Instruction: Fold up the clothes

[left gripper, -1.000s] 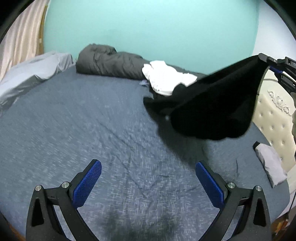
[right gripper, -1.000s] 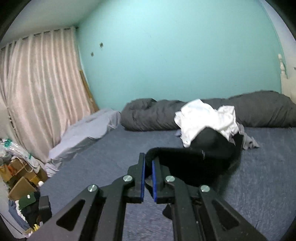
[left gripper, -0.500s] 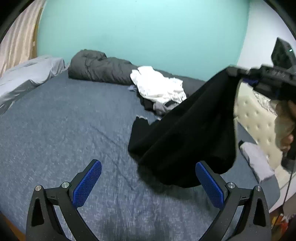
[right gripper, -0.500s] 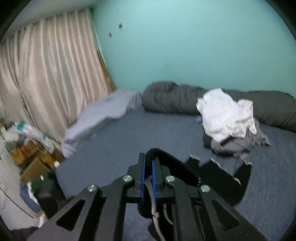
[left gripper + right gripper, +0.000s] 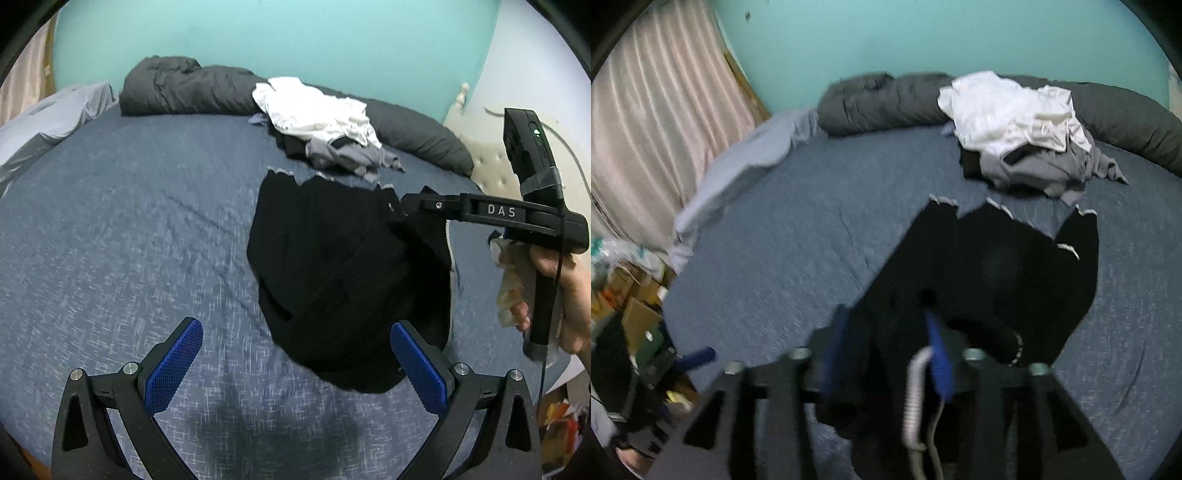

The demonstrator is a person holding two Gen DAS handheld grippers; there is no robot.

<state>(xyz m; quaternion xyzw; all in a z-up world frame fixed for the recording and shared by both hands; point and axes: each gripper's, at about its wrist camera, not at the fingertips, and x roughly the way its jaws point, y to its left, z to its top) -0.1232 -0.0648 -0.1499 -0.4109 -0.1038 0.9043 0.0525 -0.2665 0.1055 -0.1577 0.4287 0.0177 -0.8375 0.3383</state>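
Observation:
A black garment [image 5: 343, 273] with a pale frayed hem lies spread over the blue bed [image 5: 129, 229], its near part bunched up at my right gripper [image 5: 408, 206]. In the right wrist view the black garment [image 5: 997, 266] runs back between the blue pads [image 5: 936, 350] of the right gripper [image 5: 886, 350], which stand apart and blurred. A pale drawstring [image 5: 912, 398] dangles beside the right pad. My left gripper [image 5: 295, 369] is open low over the bed, its right pad close to the garment's near edge, holding nothing.
A pile of white, grey and black clothes [image 5: 325, 122] sits at the far side against a rolled dark grey duvet [image 5: 192, 88]. A light grey pillow [image 5: 48, 114] lies at the left. A padded headboard [image 5: 491, 173] is at the right. Boxes and clutter [image 5: 628, 306] stand beside the bed.
The right gripper carried the black garment away from the clothes pile and lowered it onto the bed. Its pads, pressed together before, now stand apart. The left gripper stayed open.

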